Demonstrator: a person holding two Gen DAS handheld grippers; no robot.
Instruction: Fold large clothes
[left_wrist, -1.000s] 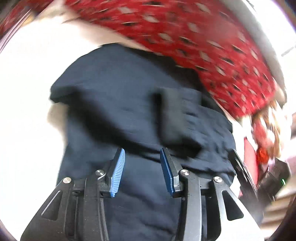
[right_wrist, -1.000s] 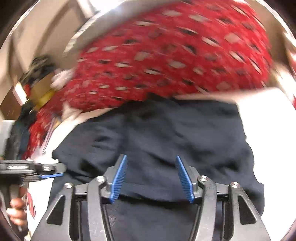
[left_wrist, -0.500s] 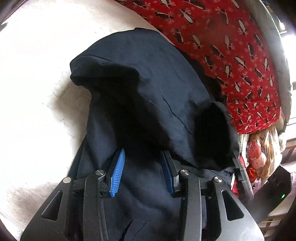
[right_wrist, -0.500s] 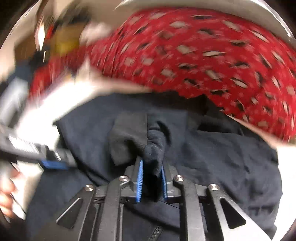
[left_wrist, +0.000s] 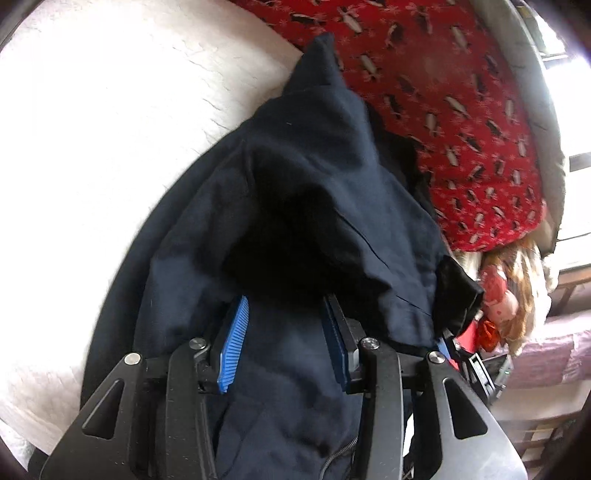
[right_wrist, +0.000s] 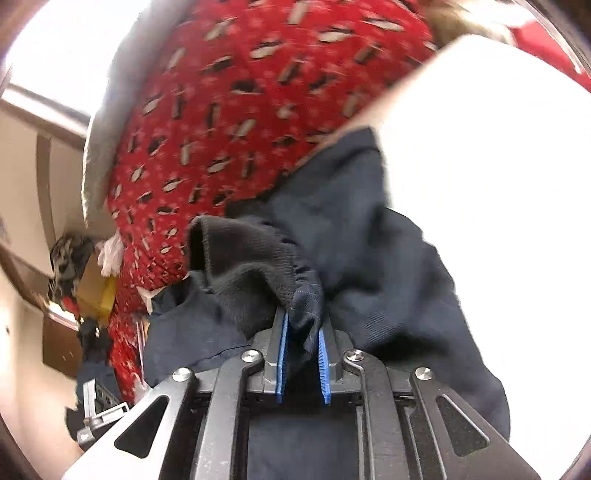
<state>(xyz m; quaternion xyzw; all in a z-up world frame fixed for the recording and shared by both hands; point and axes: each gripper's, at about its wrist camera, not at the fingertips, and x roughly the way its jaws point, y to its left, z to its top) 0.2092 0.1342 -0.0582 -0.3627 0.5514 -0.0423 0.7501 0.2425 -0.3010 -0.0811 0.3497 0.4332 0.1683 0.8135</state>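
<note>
The dark navy fabric garment (left_wrist: 303, 206) lies bunched on the white quilted bed (left_wrist: 110, 122), against a red penguin-print blanket (left_wrist: 461, 110). The right claw (right_wrist: 302, 363), having just eased slightly, is clamped on its ribbed cuff (right_wrist: 255, 266). The left claw (left_wrist: 284, 343) stands apart over the cloth, gripping nothing.

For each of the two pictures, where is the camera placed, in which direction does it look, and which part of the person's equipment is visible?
Left wrist: sits behind the left gripper, looking steeply down at the navy garment on the white bedding; its blue pads stand apart over cloth.
Right wrist: sits behind the right gripper, looking down and forward; its pads pinch the ribbed cuff, after closing then easing slightly.
Shared: the garment, bedding and red patterned blanket.
</note>
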